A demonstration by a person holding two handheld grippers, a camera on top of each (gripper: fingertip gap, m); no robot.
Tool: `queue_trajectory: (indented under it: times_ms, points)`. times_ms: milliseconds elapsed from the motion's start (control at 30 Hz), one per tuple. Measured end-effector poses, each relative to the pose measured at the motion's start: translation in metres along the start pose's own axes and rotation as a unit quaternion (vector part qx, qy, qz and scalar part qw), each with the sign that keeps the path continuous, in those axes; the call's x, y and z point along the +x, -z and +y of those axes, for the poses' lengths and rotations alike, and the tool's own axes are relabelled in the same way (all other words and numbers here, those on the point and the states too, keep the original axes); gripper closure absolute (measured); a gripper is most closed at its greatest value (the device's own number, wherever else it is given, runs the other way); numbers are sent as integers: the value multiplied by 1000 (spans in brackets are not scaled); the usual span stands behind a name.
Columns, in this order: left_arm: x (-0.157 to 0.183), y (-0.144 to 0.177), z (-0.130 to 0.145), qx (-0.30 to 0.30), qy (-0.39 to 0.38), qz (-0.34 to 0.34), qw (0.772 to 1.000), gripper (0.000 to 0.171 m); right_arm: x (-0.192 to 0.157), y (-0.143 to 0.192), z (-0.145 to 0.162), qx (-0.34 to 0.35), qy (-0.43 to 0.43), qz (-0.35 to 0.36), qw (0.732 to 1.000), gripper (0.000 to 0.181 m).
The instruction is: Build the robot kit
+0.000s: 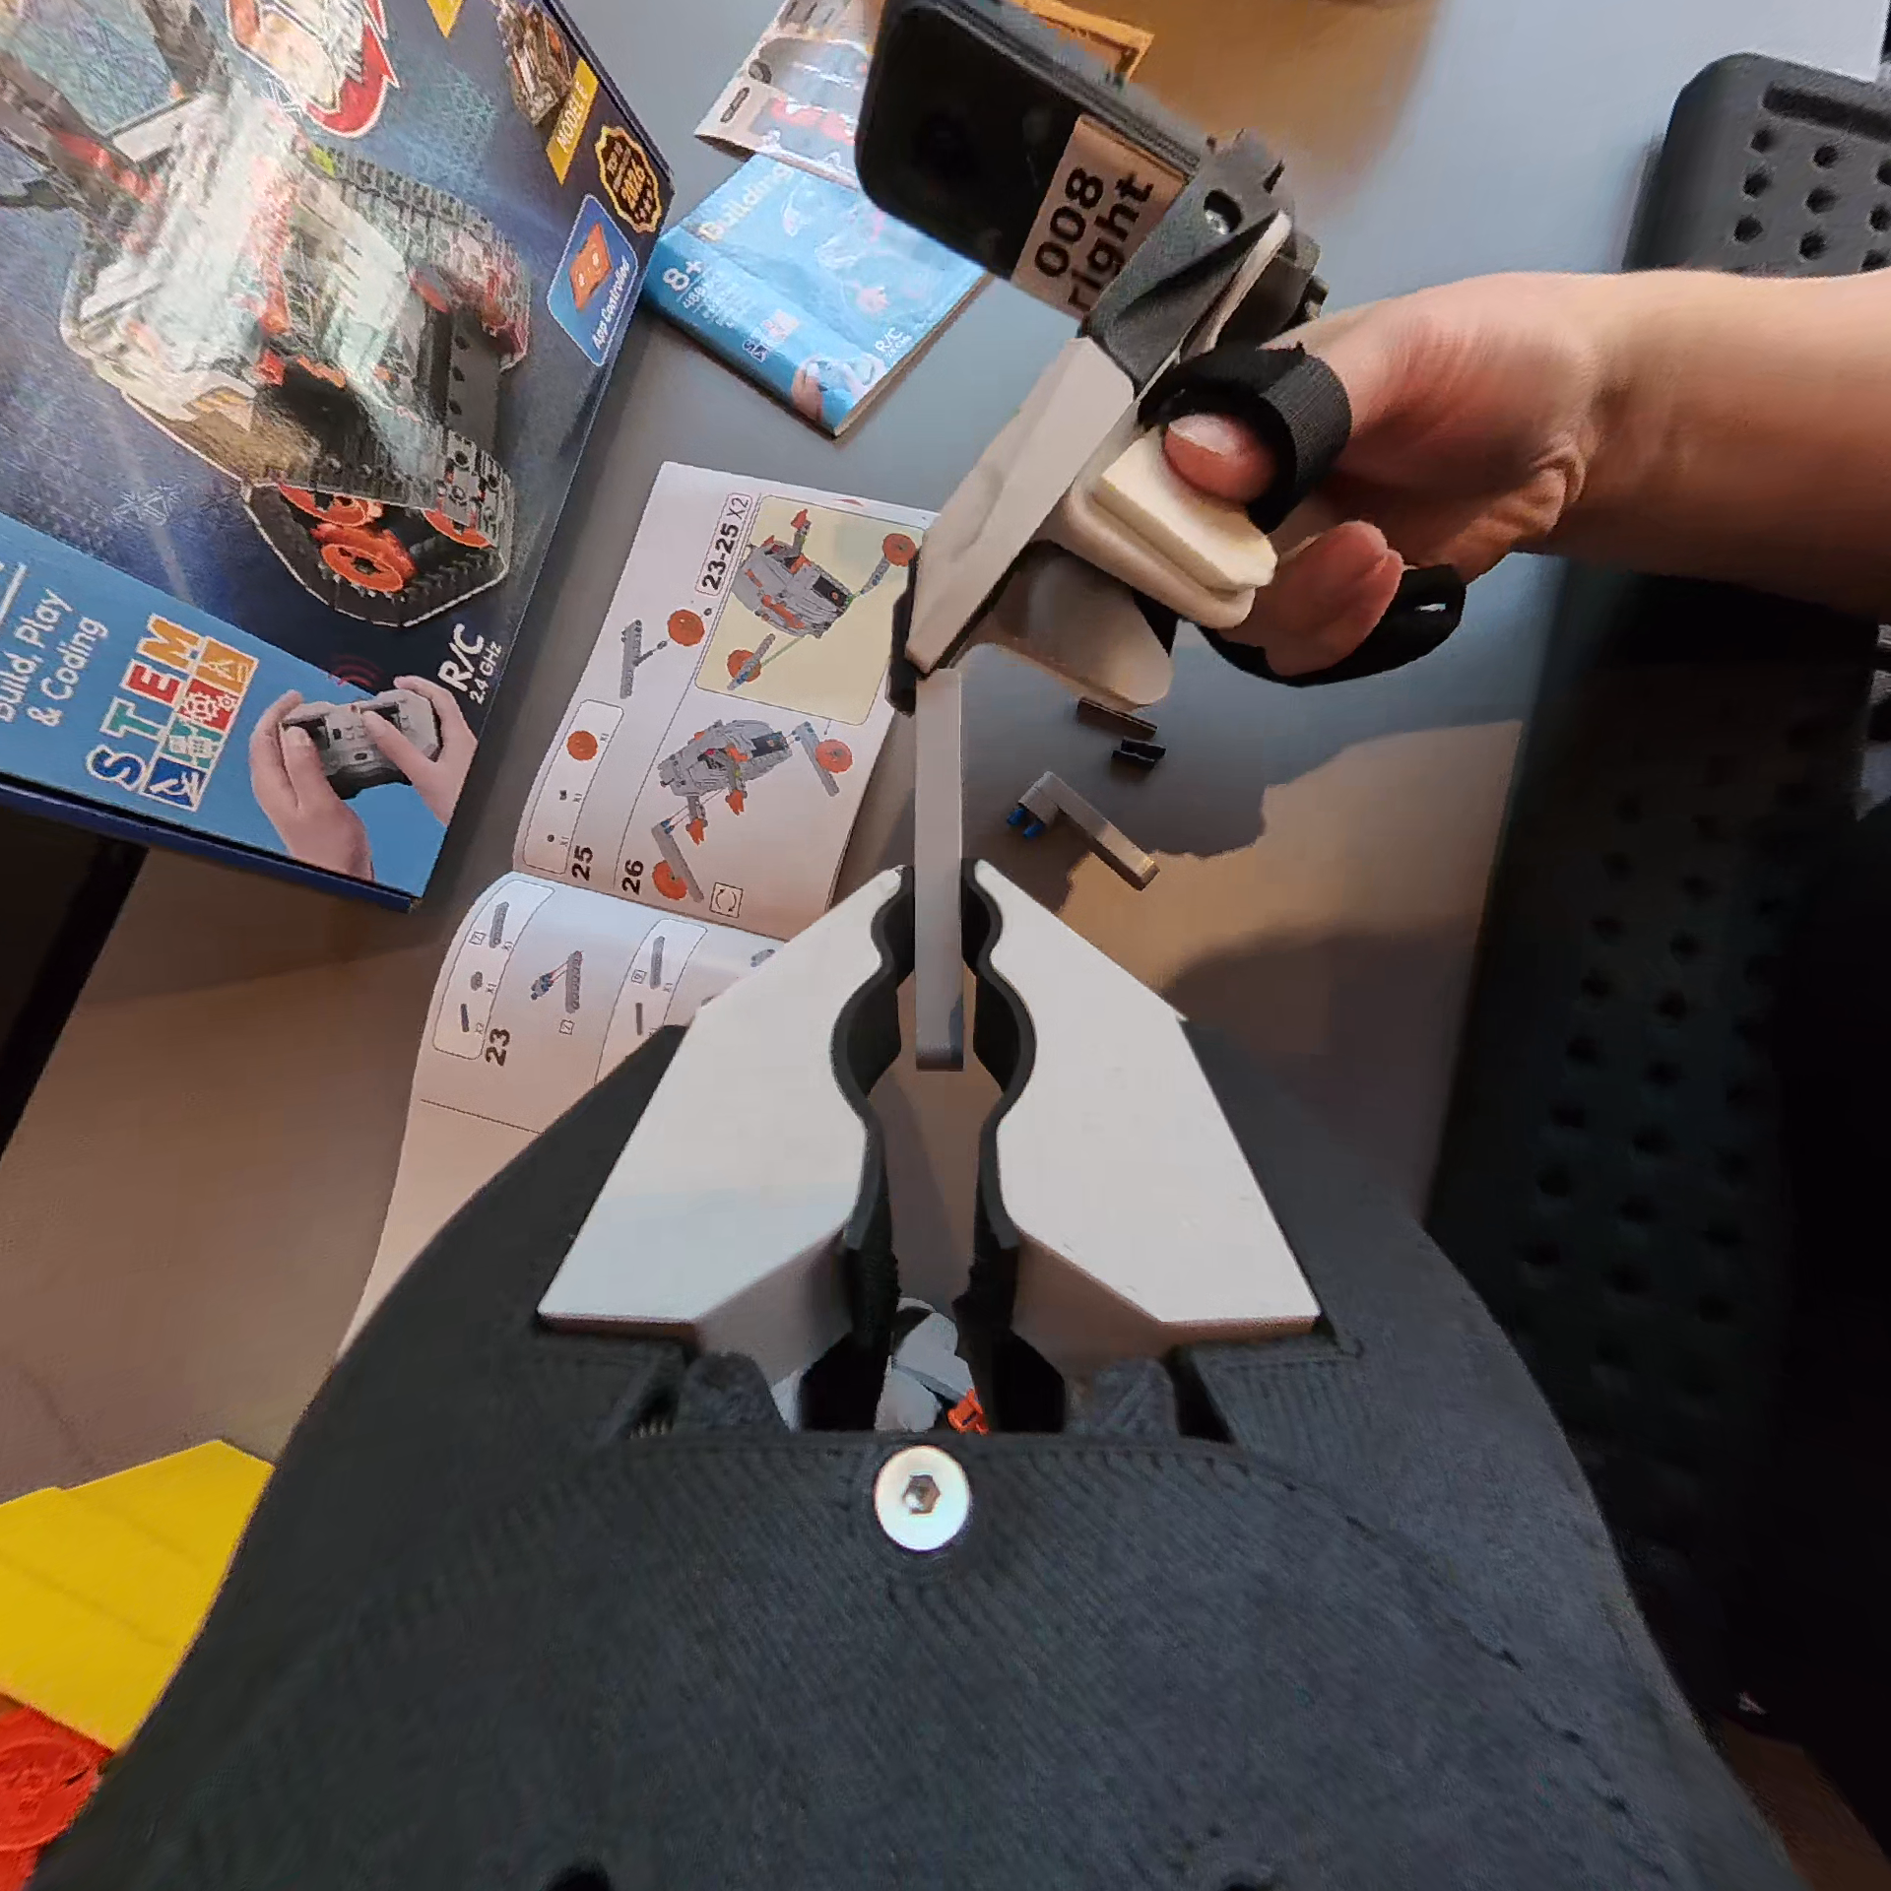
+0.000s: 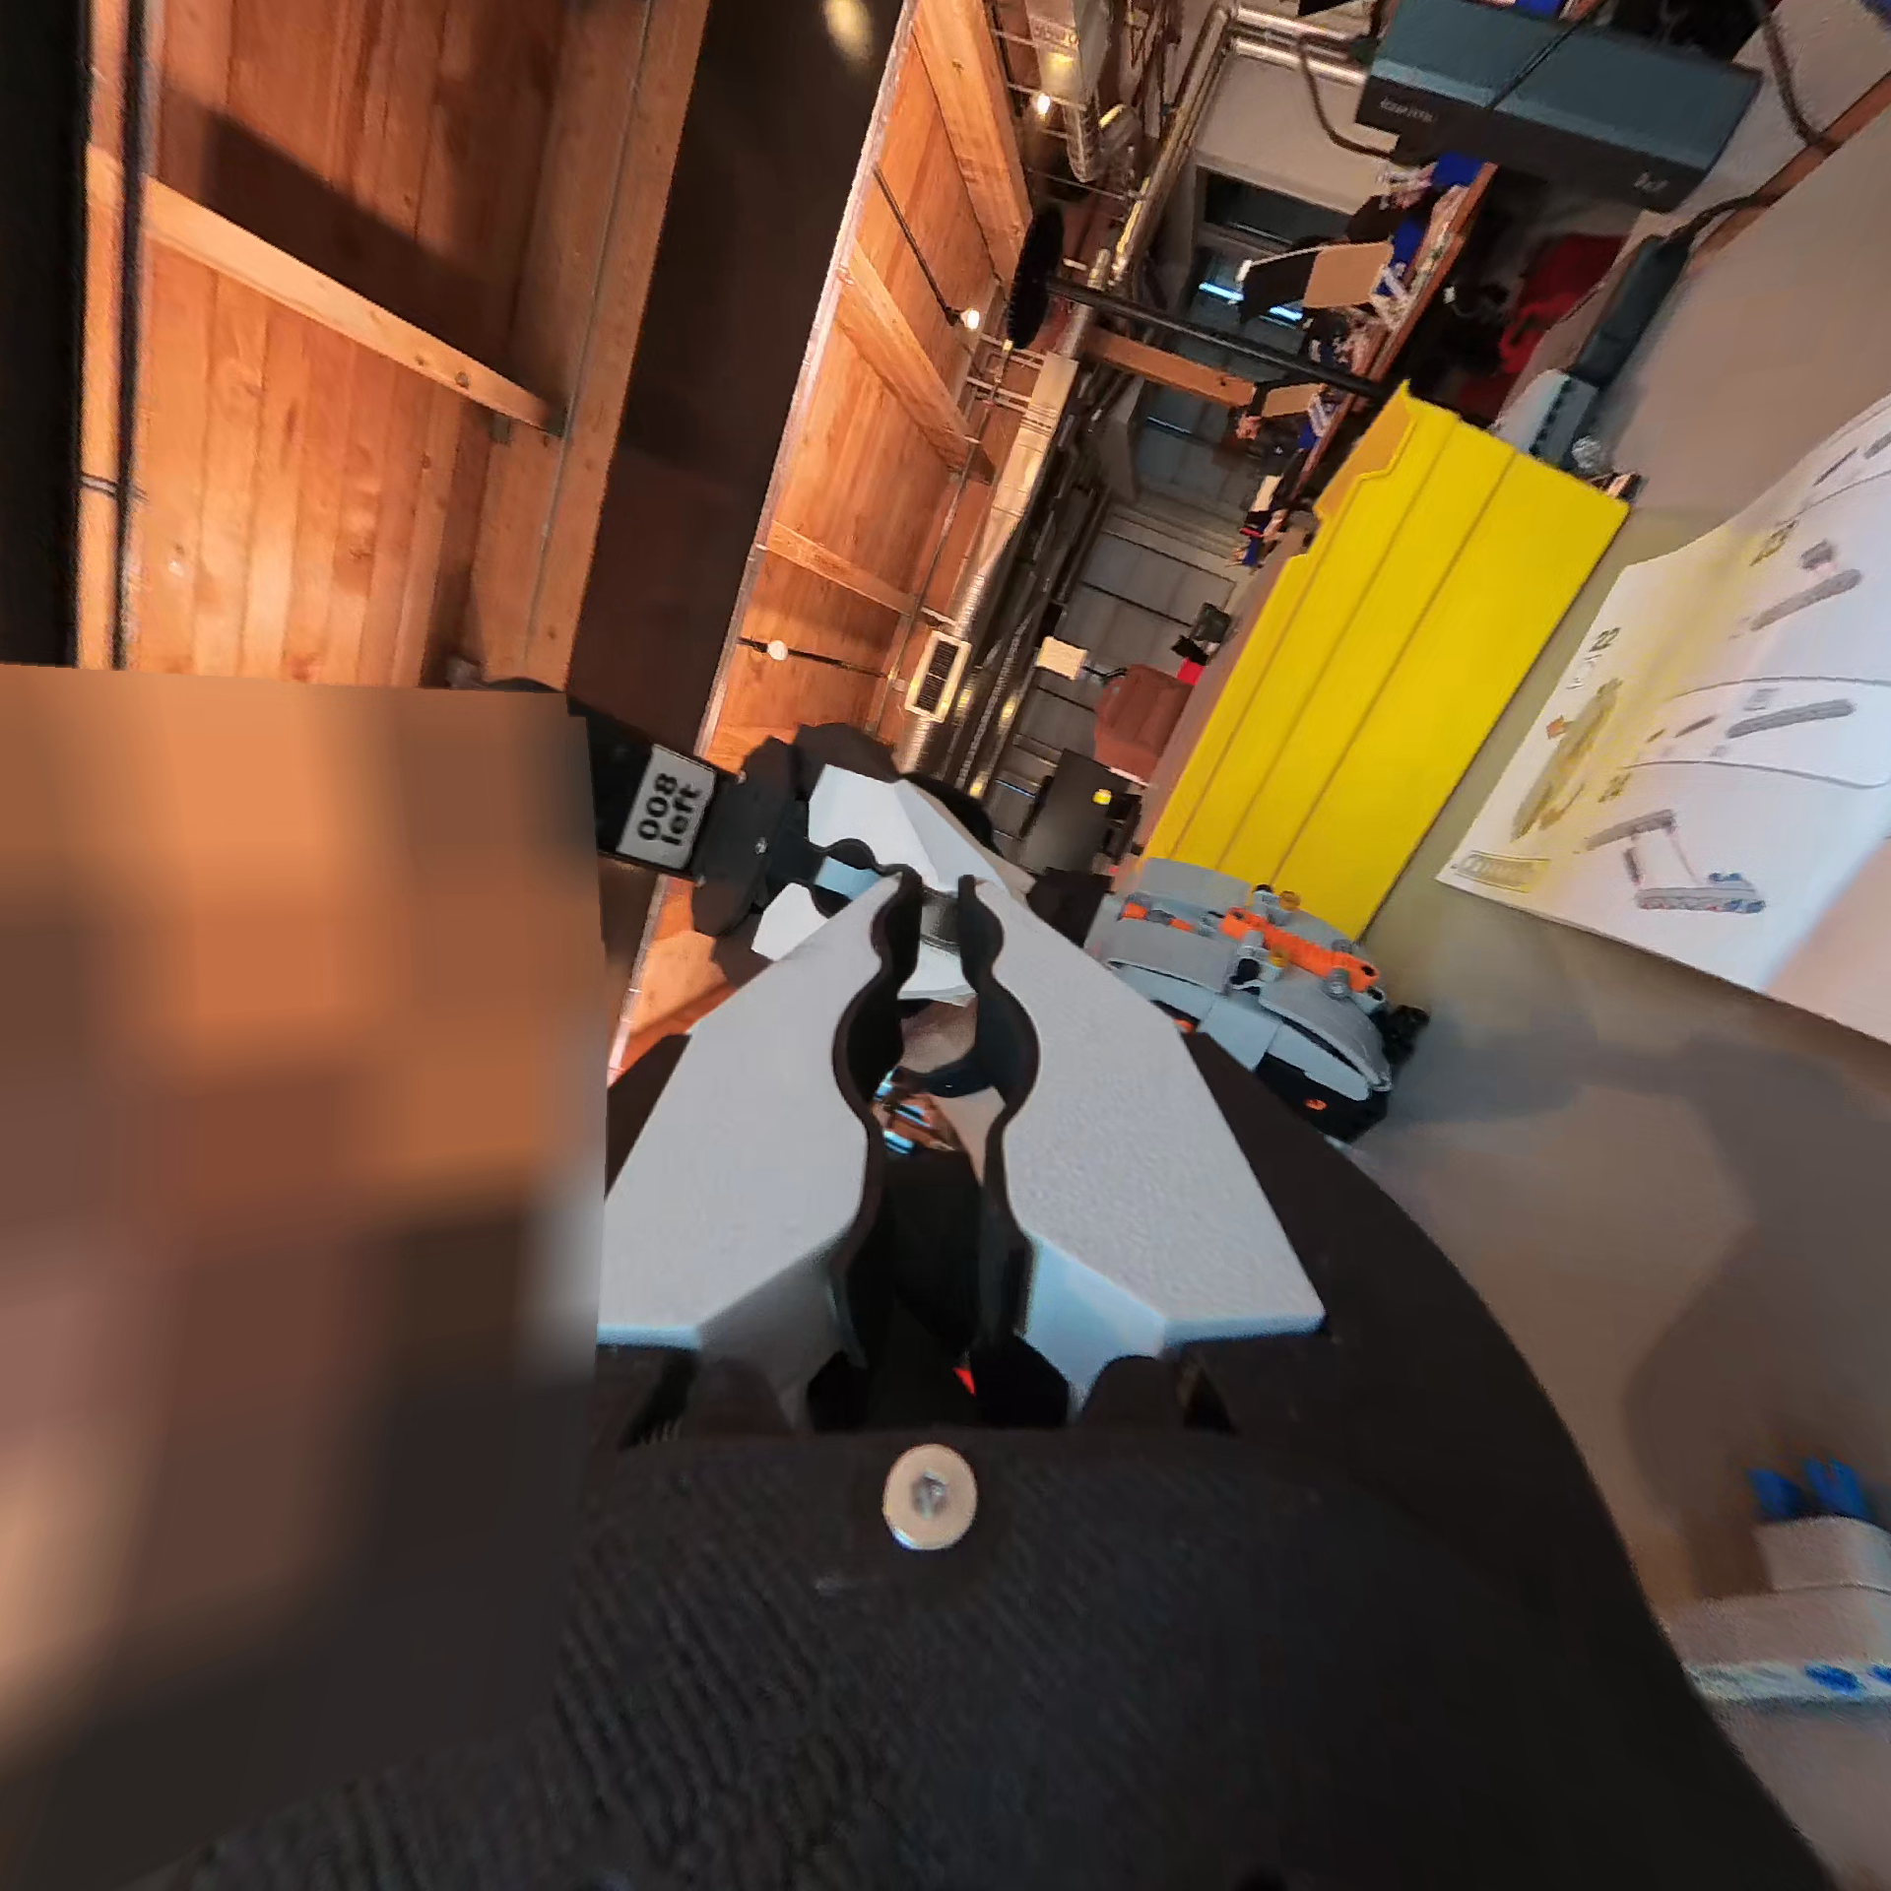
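Grey worktop (image 1: 1330, 338), manual (image 1: 706, 716) centre-left. Left tongs (image 1: 936, 880) pinched the grey beam (image 1: 938, 870) mid-frame; right tongs (image 1: 906, 665) clamped its far end. Risk: opposing pulls could twist it loose.

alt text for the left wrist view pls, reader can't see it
The left gripper is shut on a flat grey beam whose far end the right gripper meets, above an open instruction booklet and a toy kit box on a table.
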State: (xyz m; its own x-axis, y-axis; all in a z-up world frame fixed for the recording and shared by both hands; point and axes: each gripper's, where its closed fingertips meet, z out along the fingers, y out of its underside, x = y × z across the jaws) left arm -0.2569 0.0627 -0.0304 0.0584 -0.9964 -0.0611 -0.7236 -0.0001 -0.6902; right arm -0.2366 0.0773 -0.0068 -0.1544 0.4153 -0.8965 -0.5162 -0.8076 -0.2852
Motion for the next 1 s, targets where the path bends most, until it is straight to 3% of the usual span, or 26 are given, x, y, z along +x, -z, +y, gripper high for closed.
queue_trajectory:
  times_ms: [33,133,367,533,633,733,867,1000]
  points:
    - [0,0,-1,1,-4,-4,1000,165,0,1,0,-3,16,9,1000,177]
    - [-4,3,-3,5,-19,-30,999,165,-3,0,2,-16,33,18,999,166]
    - [-1,2,-5,9,-23,-28,999,165,-4,2,-1,-13,31,11,999,177]
    - [13,5,-11,39,27,53,997,160,-14,3,0,-23,62,1,998,177]
    - [22,10,-15,53,78,124,988,147,-19,1,2,-35,94,-2,995,177]
    - [22,14,-21,77,123,168,975,147,-20,-1,5,-43,111,1,993,177]
    - [18,6,-12,53,102,141,983,162,-20,-2,7,-40,93,-8,995,176]
    - [12,4,-12,50,80,99,991,163,-18,-3,5,-32,120,5,992,175]
